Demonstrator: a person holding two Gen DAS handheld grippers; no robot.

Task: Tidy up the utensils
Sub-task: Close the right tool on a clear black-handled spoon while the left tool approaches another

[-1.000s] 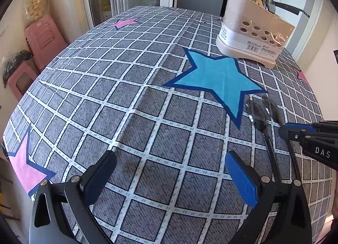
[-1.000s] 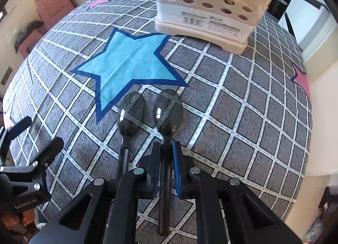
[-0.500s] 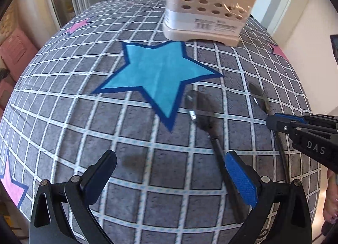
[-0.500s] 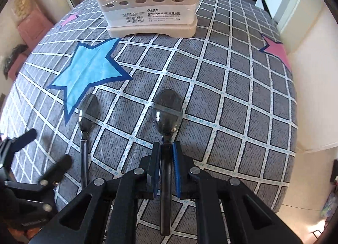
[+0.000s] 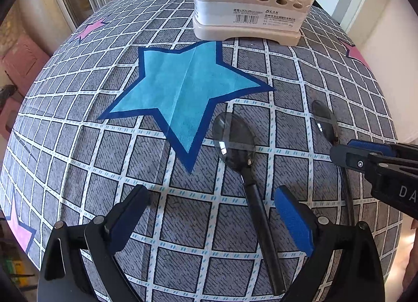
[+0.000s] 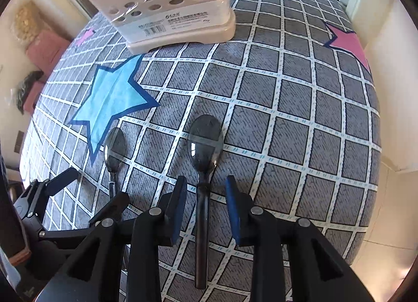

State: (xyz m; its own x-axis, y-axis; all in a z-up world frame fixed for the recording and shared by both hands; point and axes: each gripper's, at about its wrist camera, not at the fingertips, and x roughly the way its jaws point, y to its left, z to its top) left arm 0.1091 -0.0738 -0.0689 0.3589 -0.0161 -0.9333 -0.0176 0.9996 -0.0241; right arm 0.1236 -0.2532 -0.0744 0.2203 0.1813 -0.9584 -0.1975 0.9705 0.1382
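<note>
Down at the lower left of the right wrist view, the left gripper (image 6: 78,192) stands with its fingers spread wide, nothing pinched; one black spoon (image 6: 113,150) lies on the checked tablecloth (image 6: 300,119) between them, its bowl toward the blue star (image 6: 112,98). At the centre bottom, the right gripper (image 6: 205,192) is opening its jaws, the blue pads (image 6: 232,208) clear of the second spoon (image 6: 205,145) whose handle lies flat between them. Across the top, left of centre, the cream utensil holder (image 6: 169,9) stands on the cloth, well apart from both spoons. In the left wrist view the nearer spoon (image 5: 235,140) lies right of centre, its handle just inside the right finger.
</note>
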